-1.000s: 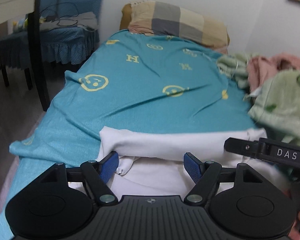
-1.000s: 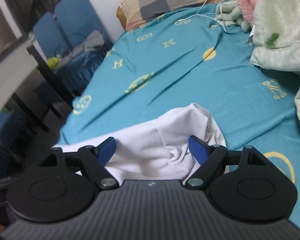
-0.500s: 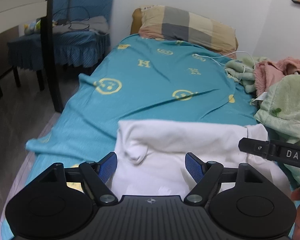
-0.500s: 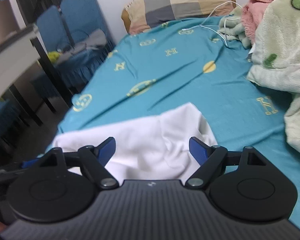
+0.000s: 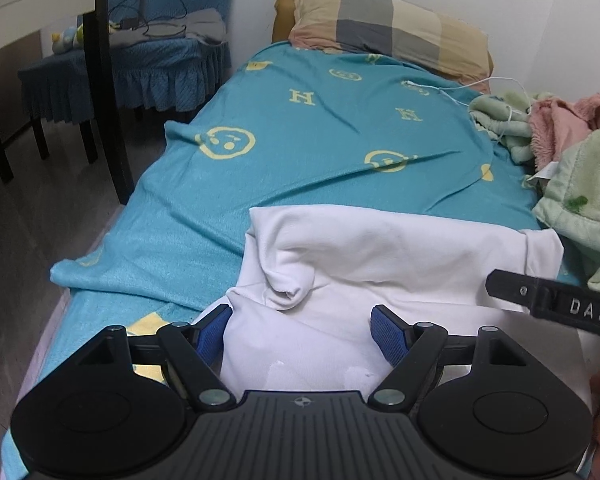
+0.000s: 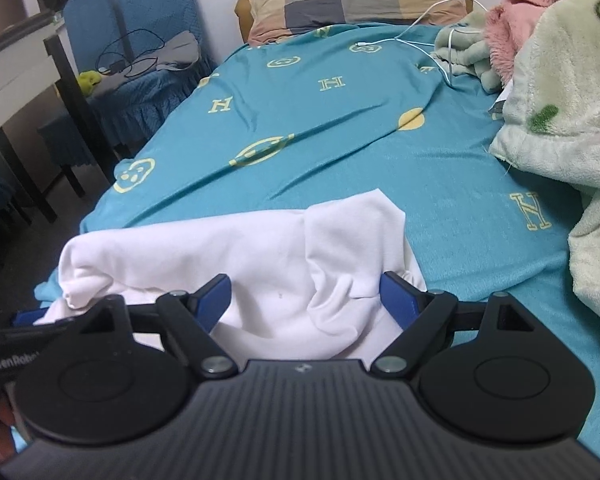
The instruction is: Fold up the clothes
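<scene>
A: What does the left wrist view show?

B: The left gripper [image 5: 302, 330] points down over a white garment [image 5: 380, 252] lying on a teal bedsheet [image 5: 308, 140] printed with yellow faces and letters. Its blue pads [image 5: 384, 330] stand wide apart, with cloth lying between them but nothing pinched. The garment sits at the near end of the sheet, its far part doubled back toward the camera in a soft fold, with a small rolled tuck on the left side of the fold.

A: And around the garment?

B: Beyond it, at the far end of the sheet, lies a checked pillow [image 5: 388, 32]. To the garment's right is a heap of pale green and pink blankets [image 5: 572, 168], with a white cable [image 5: 460, 88] trailing across the sheet near them. Just over the garment's right edge pokes part of the right gripper [image 5: 556, 304].

A: Now the right wrist view?

B: The right gripper [image 6: 304, 294] hovers over the same white garment [image 6: 228, 248], pads spread wide, gripping nothing. The garment's right corner is flipped up into a bunched flap just beside the right pad. Left of the garment, part of the left gripper [image 6: 24, 316] shows. Far off to the garment's left stands a blue-covered chair [image 6: 148, 40] with dark cords on its seat.
</scene>
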The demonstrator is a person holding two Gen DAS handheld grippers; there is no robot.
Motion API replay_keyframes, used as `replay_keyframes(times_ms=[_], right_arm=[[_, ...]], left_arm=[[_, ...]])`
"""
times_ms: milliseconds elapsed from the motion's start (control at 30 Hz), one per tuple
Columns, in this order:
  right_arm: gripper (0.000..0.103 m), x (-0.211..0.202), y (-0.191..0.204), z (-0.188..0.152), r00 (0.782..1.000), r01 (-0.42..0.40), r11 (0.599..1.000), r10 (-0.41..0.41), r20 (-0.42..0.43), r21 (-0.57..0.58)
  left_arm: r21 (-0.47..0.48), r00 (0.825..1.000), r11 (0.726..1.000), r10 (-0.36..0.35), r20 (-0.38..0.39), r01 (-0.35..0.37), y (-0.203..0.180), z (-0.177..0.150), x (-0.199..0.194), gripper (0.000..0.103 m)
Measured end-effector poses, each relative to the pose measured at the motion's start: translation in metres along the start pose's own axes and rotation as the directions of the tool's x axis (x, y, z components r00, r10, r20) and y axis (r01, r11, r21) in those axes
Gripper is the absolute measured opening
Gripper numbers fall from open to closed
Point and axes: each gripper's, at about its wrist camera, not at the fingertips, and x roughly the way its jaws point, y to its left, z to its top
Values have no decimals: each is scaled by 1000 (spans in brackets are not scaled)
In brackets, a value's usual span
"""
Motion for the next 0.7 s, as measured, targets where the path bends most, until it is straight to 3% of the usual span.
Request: replay_keyframes(times_ms=[267,400,500,700], right_arm=[[82,-62,2,-7,997,-51,998,49,51,39],[82,-94,2,-26,998,-30,999,28,49,31],[82,-107,-1,-39,999,-7,999,6,35,42],[82,-91,-5,-48,999,40,999,-39,-26,33]], left_arm=[[46,997,998,-41,65,38,-11,-18,-60,78],[87,995,995,-47,85,39,-18,-29,-85,78],[94,995,994,-53,78,46,-21,-38,-91,78],[122,999,992,-27,28,24,-21,-51,-73,79]])
